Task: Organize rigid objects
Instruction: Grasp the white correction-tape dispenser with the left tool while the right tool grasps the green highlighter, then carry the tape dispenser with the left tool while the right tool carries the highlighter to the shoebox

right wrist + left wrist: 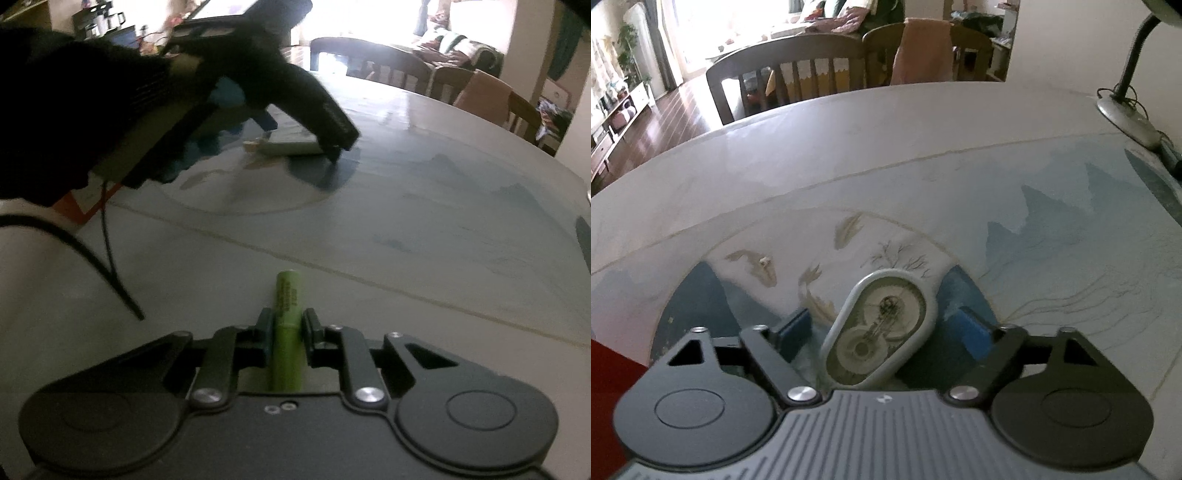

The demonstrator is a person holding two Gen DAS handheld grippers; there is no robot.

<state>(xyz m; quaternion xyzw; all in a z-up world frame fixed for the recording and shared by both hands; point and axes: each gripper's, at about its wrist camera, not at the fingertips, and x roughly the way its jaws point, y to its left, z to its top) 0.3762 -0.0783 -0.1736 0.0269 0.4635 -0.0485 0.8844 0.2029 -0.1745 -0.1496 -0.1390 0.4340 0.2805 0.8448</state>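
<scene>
Green battery (pixel 287 332) sat nearest the right wrist camera, clamped lengthwise between the right gripper (pixel 287 334) fingers, jaws closed tight on its sides, its far end poking out past the tips. It looked lifted off the table (pixel 406 221), though contact underneath could not be confirmed.

Left gripper (pixel 882 326) had jaws wide apart, blue pads (pixel 973 332) on either side of a white oval case (pixel 881 328) with a clear lid showing two round shapes inside. Case lay tilted diagonally on the printed table mat (pixel 1034 229), between the pads; it seemed untouched on the left side, while contact on the right side could not be judged. From the right wrist view the left gripper (pixel 295 125) was seen well across the table, angled down over the same case (pixel 291 146), held by a black-gloved hand (pixel 74 110).

Step judged: right side was mid-carry with the battery, left side was lining up a grasp on the case. Task looked early, both items not yet placed anywhere tidy.

Next move probably called for closing the left jaws across the case's narrow width, squaring up first since it sat skewed. Risk: smooth rounded shell might pivot or slip out. Battery needed a flat set-down so it did not roll.

Desk lamp (pixel 1123 107) stood at the far right edge; chairs (pixel 798 81) were beyond the table.
</scene>
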